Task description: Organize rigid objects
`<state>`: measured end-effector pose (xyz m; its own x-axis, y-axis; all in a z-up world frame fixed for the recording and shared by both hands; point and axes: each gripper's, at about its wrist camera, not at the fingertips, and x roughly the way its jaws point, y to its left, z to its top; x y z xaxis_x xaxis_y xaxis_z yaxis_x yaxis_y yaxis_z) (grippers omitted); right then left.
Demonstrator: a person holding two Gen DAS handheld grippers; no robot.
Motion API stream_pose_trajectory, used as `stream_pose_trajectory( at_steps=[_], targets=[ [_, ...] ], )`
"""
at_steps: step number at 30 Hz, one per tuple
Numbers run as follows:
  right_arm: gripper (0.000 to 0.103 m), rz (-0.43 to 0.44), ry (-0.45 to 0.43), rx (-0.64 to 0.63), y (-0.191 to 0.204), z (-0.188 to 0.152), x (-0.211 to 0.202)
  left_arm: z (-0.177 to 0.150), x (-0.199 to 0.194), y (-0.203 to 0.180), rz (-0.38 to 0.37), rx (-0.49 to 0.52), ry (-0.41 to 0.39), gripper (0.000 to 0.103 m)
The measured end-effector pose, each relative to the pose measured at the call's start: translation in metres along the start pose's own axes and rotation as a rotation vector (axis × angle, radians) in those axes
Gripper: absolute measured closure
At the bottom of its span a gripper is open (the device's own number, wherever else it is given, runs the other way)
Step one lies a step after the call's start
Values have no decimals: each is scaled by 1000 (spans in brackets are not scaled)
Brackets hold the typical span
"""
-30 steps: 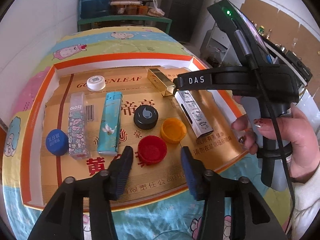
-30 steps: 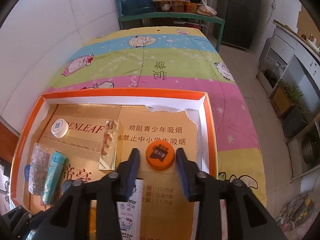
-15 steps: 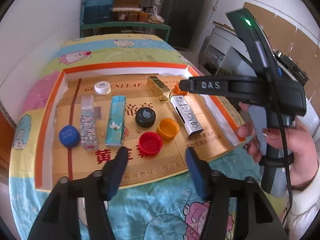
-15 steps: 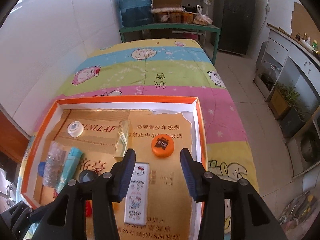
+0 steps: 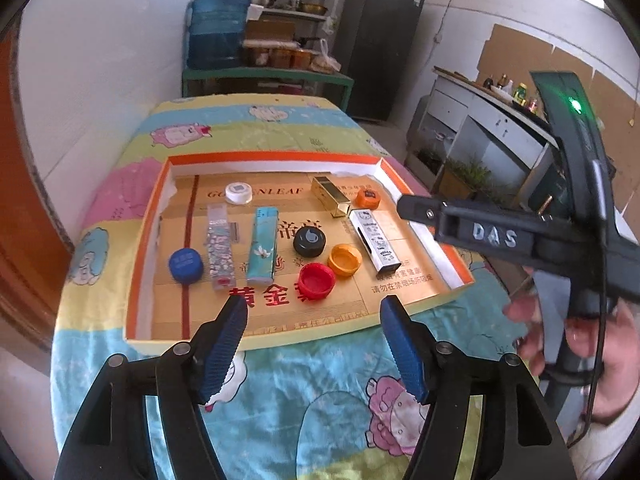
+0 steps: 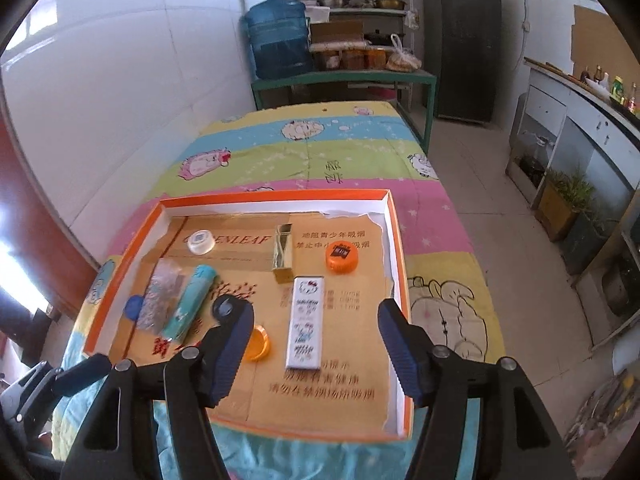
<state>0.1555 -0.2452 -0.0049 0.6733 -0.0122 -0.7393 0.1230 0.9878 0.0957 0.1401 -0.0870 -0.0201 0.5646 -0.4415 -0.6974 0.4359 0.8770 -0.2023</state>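
An orange-rimmed shallow box (image 5: 152, 216) (image 6: 394, 240) lies on the bed. In it lie a white cap (image 5: 239, 193), a blue cap (image 5: 185, 265), a glitter lighter (image 5: 219, 246), a teal lighter (image 5: 263, 250) (image 6: 192, 304), a black cap (image 5: 309, 241), a red cap (image 5: 317, 281), a yellow-orange cap (image 5: 345, 259), a gold lighter (image 5: 330, 196) (image 6: 283, 252), a white Hello Kitty lighter (image 5: 375, 242) (image 6: 306, 322) and an orange cap (image 5: 368, 198) (image 6: 341, 256). My left gripper (image 5: 314, 344) is open and empty, above the box's near edge. My right gripper (image 6: 314, 354) is open and empty, above the near right part of the box.
The bed has a striped cartoon sheet (image 6: 312, 156). A white wall (image 6: 140, 100) runs along its left side. A green table (image 6: 344, 80) with a water jug (image 6: 278, 40) stands at the far end. Cabinets (image 6: 576, 140) line the right.
Both grippers have pulled back and up from the box, and their jaws have spread wider. The right gripper has left the orange cap lying at the far right of the box.
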Motion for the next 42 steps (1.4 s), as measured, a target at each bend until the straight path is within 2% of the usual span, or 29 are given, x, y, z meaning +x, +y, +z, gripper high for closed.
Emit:
stream_pose_trajectory(
  at_steps=[7,13,16,20,26,34,38,42],
  targets=[
    [39,-25,-48,10,12,-27,-34,-10,-33,0,17,-10,-20,32],
    [39,-4,-93,26,24,-58,-71,-24,-76,1,137,-57,-139,32],
    [38,-6,-109,44,29,-74,-86,-29,-94,-1,232,-48,-192,32],
    [38,-40,-132,42,38,-94,-101,-42,-110,-3,307,-46,-219,32],
    [38,-43,-113,29,52,-118,-112,-58,-122,-7,333,-46,-186,32],
    [38,-65,-132,12,61,-132,-133,-74,-137,-24,365,-15,-194,33],
    [38,-128,-160,10,61,-134,-142,-76,-142,-24,354,-28,-193,33],
    [38,-140,-167,15,59,-134,-146,-76,-145,-21,339,-60,-190,33]
  ],
)
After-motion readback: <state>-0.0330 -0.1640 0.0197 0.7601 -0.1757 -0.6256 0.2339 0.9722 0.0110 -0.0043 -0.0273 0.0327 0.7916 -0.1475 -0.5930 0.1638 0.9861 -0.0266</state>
